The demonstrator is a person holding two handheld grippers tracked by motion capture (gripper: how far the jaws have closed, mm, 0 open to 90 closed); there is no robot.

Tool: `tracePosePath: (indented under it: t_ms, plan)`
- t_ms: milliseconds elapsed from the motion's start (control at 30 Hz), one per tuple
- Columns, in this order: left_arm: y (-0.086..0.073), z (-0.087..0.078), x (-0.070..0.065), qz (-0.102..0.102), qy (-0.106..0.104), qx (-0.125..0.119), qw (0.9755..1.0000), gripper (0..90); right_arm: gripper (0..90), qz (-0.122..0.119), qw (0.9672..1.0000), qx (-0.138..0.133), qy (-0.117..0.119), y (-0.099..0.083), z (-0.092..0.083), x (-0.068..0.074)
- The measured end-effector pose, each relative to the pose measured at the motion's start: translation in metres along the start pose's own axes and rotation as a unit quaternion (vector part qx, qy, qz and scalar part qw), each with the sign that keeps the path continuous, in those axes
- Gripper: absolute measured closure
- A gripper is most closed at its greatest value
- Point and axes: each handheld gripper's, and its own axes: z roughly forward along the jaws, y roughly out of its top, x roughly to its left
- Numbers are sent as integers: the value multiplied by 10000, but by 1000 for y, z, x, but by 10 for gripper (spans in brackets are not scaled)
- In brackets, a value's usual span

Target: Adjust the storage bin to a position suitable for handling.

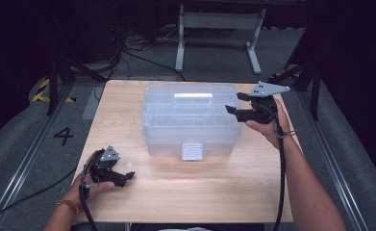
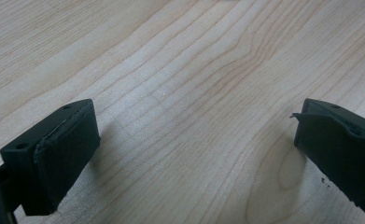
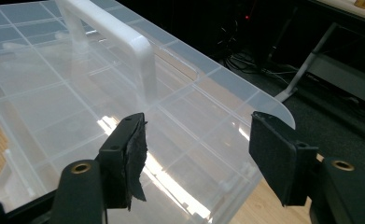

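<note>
clear box point(image 1: 190, 120) closed, contents unclear | left gripper point(image 1: 123, 178) fingers spread | right gripper point(image 1: 234, 103) fingers spread beside box

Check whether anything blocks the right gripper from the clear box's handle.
Nothing visible does. The right gripper, jaws open, hovers at the clear plastic box's right end; the white handle lies on the lid beyond the jaws, with bare lid between.

Box point(image 1: 190, 120) mid-table point(image 1: 128, 103), right gripper point(image 1: 238, 111) at its right end, left gripper point(image 1: 120, 179) near the front-left corner, well apart.
</note>
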Motion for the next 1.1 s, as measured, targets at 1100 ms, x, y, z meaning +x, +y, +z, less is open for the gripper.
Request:
tracePosePath:
  t_ms: [1100]
  plan:
    - [-1,0,-1,-47,-15,3,10000,9,405,-236,9992,240,213,26,40,21]
